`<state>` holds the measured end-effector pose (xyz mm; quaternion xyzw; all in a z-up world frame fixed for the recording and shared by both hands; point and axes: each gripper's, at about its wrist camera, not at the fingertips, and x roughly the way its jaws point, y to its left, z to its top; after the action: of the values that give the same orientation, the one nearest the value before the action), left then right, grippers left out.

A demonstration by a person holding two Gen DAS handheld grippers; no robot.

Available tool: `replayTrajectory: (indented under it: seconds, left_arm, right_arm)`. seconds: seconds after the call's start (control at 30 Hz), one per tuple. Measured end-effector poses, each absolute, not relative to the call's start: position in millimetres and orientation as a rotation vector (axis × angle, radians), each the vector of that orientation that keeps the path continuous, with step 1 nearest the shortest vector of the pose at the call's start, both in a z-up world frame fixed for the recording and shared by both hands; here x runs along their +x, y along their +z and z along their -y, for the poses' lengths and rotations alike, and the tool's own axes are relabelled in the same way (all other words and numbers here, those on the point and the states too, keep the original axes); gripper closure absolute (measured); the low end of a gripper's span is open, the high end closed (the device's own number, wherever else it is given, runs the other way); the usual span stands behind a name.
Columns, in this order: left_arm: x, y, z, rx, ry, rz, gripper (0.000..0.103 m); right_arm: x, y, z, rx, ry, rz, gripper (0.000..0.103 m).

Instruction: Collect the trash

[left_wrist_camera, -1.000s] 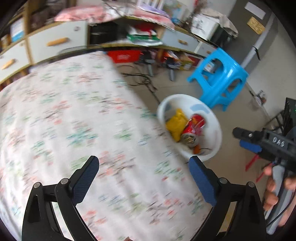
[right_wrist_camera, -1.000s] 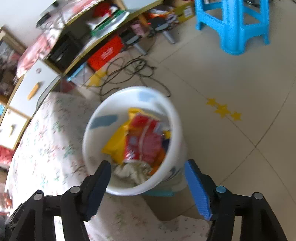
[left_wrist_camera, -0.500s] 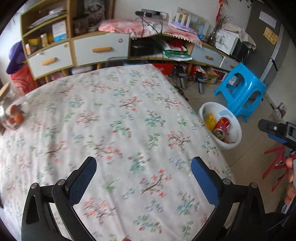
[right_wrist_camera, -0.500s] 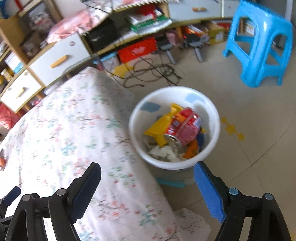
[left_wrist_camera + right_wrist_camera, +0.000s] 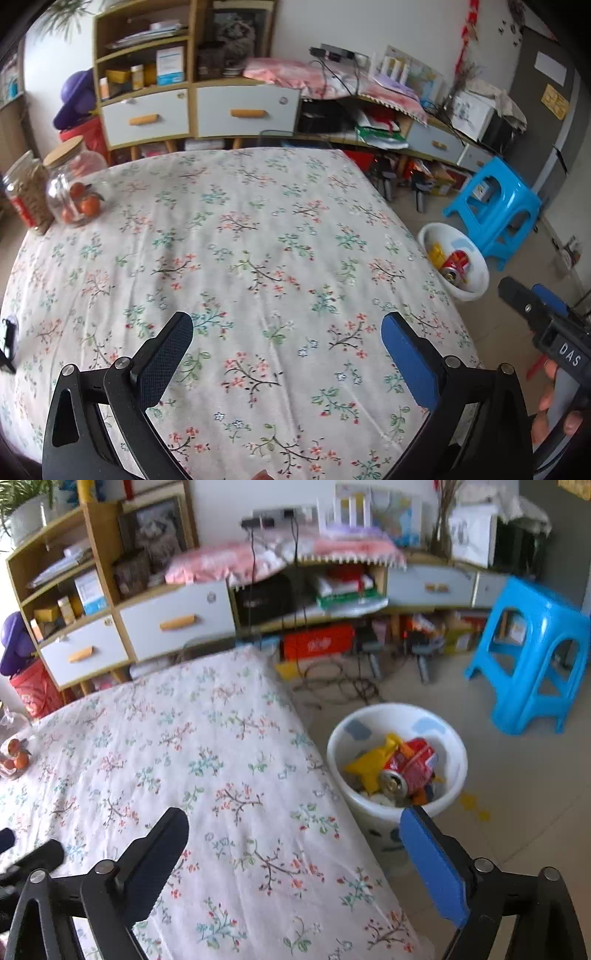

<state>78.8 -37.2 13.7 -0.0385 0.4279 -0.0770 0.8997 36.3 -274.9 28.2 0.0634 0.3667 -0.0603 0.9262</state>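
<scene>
- The left claw [image 5: 284, 354] stands wide at the bottom of the left wrist view, nothing between its black and blue pads, over the flowered cloth of the table [image 5: 258, 240].
- The right claw [image 5: 291, 853] fills the bottom of the right wrist view; its jaws have just been opening and now stand wide with nothing between them. Its dark finger lies over the table's cloth, its blue finger over the floor at the table's right edge.
- In the left wrist view the right claw also shows at the lower right edge, with fingers of a hand [image 5: 550, 417] on its handle.
- The white bin [image 5: 454, 738] stands on the tiled floor just beside the table's right edge, right of centre in the right wrist view and at mid right in the left wrist view.
- Inside the bin lie a red can [image 5: 410, 768], on its side with its metal end toward the camera, a yellow wrapper [image 5: 369, 764] and paler scraps beneath.
- A blue stool [image 5: 532, 657] stands on the floor at the upper right, behind the bin.
- Two glass jars [image 5: 55, 188] stand near the table's far left edge, one with orange fruit inside.
- Low cabinets with drawers [image 5: 192, 110] and cluttered shelves line the wall along the top.
</scene>
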Motion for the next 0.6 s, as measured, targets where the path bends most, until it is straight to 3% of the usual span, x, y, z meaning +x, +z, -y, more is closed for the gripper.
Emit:
replayTrajectory:
  seconds: [0.33,0.6]
  left_arm:
    - [69,19,40,-0.017,-0.129,-0.803,0.0]
    - [73,17,37,-0.022,-0.131,-0.836,0.0]
  right_arm:
    - [44,23,263,0.112,-0.109,-0.733,0.006]
    - [39,14,262,0.085,-0.107,-0.76,0.006]
